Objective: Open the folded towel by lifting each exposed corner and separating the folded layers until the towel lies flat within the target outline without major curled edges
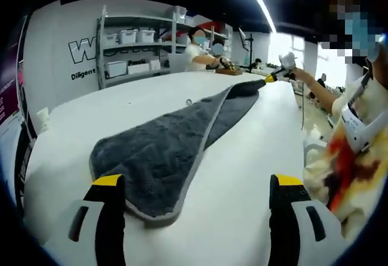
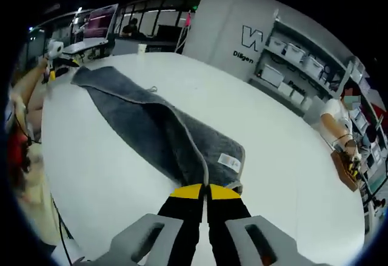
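A dark grey towel (image 1: pixel 163 151) with a light grey hem lies lengthwise on the white table (image 1: pixel 242 175), one long side folded over the other. My left gripper (image 1: pixel 197 184) stands open at the towel's near end, and the rounded corner lies between its jaws, close to the left finger (image 1: pixel 109 184). At the far end the right gripper (image 1: pixel 276 75) pinches the towel's tip. In the right gripper view, my right gripper (image 2: pixel 205 188) is shut on the hem of the towel (image 2: pixel 151 126) beside a white label (image 2: pixel 229 161). The left gripper (image 2: pixel 57 60) shows at the far end.
Shelves with white bins (image 1: pixel 130 36) stand behind the table. A person (image 2: pixel 339 117) sits at the far side by a wooden object (image 2: pixel 345 169). A small cup (image 1: pixel 42 119) sits at the table's edge. A person's arm (image 1: pixel 315 90) and patterned clothes (image 1: pixel 351 163) are on the right.
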